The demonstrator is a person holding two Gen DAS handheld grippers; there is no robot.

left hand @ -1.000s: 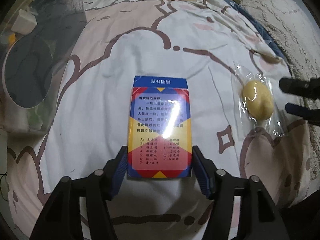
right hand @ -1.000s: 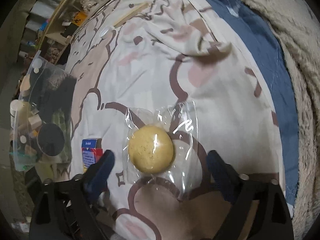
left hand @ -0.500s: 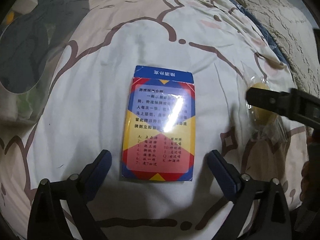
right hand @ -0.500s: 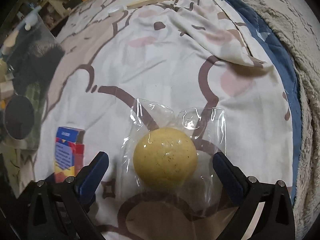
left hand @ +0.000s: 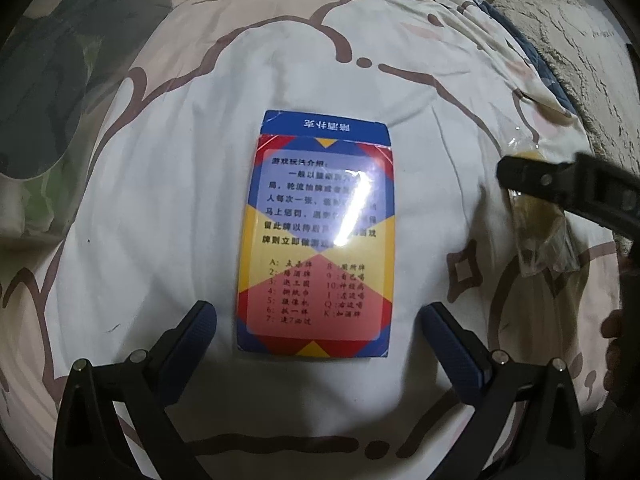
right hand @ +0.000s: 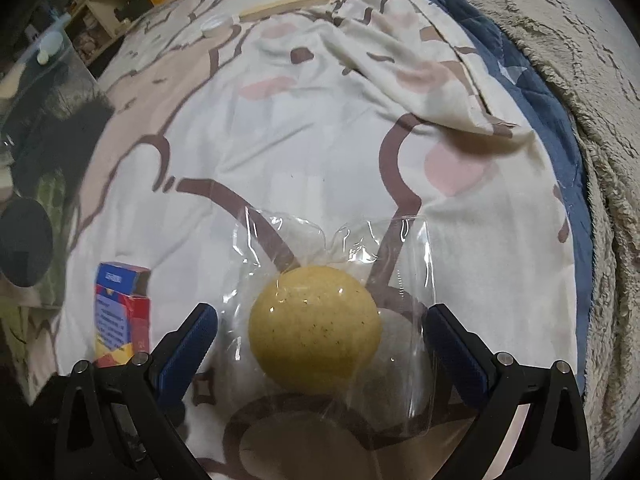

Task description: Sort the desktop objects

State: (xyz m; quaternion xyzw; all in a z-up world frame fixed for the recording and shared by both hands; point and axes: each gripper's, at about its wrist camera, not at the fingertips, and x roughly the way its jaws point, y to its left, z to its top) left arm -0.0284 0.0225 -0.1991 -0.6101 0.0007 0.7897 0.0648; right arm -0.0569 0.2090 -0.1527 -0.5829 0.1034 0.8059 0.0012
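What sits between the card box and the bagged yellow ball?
Only bare printed bedsheet between card box and bagged yellow ball, per right wrist view.

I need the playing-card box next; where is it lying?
The card box lies flat on the bedsheet, centred ahead of the open left claw; the wrapped yellow bun sits to its right.

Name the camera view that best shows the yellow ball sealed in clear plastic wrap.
Right wrist view: the yellow ball in clear plastic wrap sits whole, centred between the open claw fingers. In the left wrist view it is at the right edge, mostly hidden behind the other claw.
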